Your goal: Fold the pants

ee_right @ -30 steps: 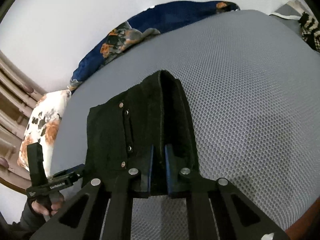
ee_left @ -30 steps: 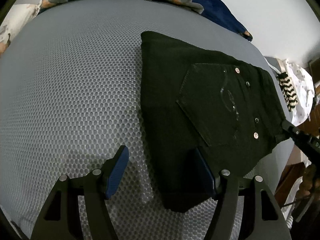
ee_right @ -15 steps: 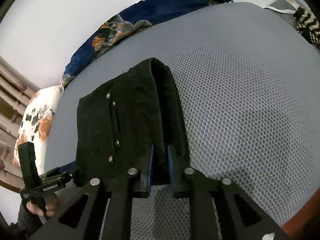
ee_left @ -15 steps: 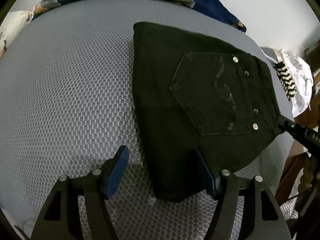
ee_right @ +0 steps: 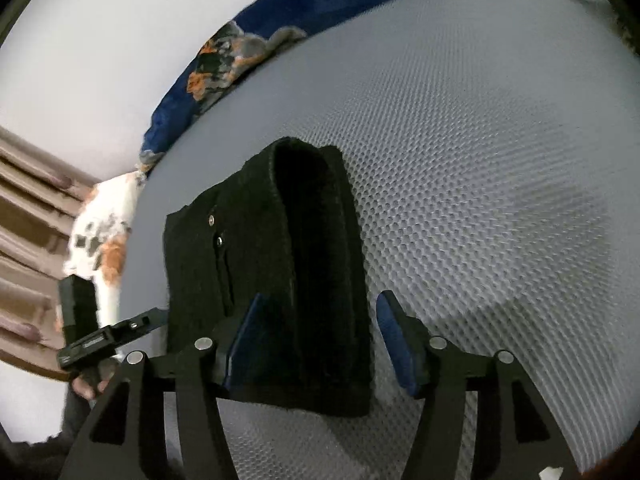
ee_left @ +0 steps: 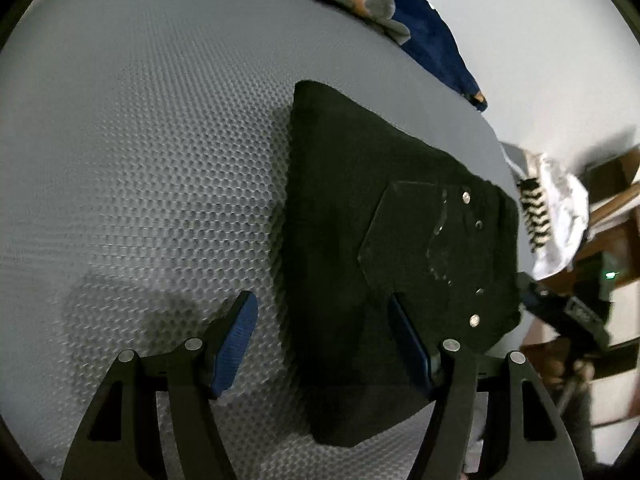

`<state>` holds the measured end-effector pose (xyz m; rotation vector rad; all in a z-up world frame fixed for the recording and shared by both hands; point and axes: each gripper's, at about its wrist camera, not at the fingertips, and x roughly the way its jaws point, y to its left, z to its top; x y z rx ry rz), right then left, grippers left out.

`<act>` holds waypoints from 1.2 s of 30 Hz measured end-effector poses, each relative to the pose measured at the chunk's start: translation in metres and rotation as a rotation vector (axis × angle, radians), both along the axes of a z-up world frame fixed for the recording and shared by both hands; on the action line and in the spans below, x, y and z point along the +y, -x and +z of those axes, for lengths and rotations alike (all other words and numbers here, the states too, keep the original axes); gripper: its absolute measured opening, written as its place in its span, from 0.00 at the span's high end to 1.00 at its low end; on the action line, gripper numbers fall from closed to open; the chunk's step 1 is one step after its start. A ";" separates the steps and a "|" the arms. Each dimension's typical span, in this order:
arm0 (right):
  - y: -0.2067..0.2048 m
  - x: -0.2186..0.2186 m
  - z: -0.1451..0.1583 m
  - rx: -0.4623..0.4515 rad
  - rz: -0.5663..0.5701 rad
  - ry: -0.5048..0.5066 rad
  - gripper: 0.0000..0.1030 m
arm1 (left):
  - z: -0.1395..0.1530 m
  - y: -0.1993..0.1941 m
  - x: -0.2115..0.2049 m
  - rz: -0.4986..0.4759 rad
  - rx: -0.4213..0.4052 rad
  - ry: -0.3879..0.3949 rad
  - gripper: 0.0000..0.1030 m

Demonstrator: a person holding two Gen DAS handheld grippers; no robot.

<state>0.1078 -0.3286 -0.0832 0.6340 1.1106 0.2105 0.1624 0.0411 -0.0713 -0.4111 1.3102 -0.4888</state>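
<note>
left tongs spread, gripping nothing, one pad over the cloth | black pants folded small on the grey mesh bed | right tongs, clamped on the fold a second earlier, were opening, bundle edge between pads unpressed | fold looked finished

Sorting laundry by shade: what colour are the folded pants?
Black pants, clearest in the left wrist view.

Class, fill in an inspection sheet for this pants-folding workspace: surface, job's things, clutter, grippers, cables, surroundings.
Surface: grey honeycomb-mesh mattress.
Job's things: black pants, folded into a compact stack, back pocket up.
Clutter: blue floral bedding at the far edge; patterned white pillow.
Grippers: left gripper open, straddling the stack's edge; right gripper jaws opening, folded edge between them.
Cables: nothing seen.
Surroundings: white wall; wooden furniture.
</note>
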 end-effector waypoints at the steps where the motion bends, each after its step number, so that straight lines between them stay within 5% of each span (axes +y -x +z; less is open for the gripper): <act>1: -0.003 -0.003 -0.005 0.009 0.004 -0.025 0.45 | -0.003 -0.003 0.001 0.000 0.012 0.012 0.34; 6: -0.019 -0.011 -0.030 0.050 0.060 -0.213 0.45 | -0.010 -0.019 -0.009 -0.017 0.036 0.084 0.34; 17: -0.046 0.001 -0.052 0.019 0.079 -0.348 0.56 | -0.015 -0.039 -0.030 -0.069 0.025 0.172 0.39; 20: -0.044 0.006 -0.049 0.011 0.054 -0.334 0.71 | -0.015 -0.035 -0.025 -0.062 0.012 0.140 0.57; 25: -0.043 0.022 -0.019 -0.048 0.058 -0.271 0.75 | -0.006 -0.037 -0.022 -0.067 0.001 0.138 0.79; 36: -0.094 0.063 0.023 -0.140 0.131 -0.241 0.76 | 0.038 -0.062 0.003 -0.029 -0.118 0.086 0.83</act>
